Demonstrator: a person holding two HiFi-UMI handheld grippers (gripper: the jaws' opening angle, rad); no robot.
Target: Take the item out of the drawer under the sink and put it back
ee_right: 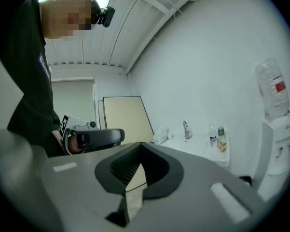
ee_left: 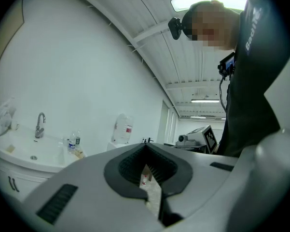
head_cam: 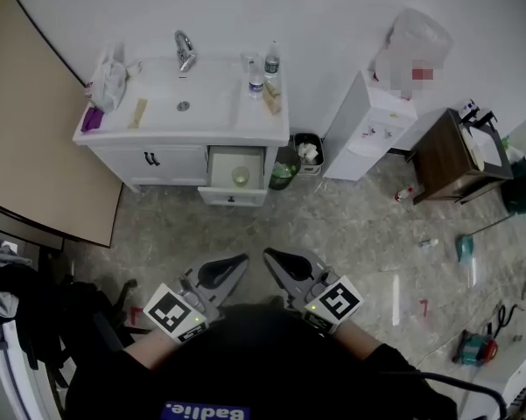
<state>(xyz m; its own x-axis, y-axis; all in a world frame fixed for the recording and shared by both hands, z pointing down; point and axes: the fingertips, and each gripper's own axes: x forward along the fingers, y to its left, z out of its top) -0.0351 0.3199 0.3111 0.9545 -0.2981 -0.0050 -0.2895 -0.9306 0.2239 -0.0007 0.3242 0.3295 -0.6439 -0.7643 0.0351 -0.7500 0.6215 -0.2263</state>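
- The left gripper (head_cam: 239,261) and the right gripper (head_cam: 271,256) were held side by side close to the person's body, well apart from the cabinet.
- Each gripper's jaws were seen closed tip to tip in its own view, with nothing caught between them (only floor showed through the gap behind the tips).
- The drawer (head_cam: 232,198) under the sink (head_cam: 210,103) was seen standing open.
- A small round item (head_cam: 240,176) was seen lying inside the drawer, untouched.
- Two bottles (head_cam: 256,79) were set on the sink's right rim, near the faucet (head_cam: 185,51).
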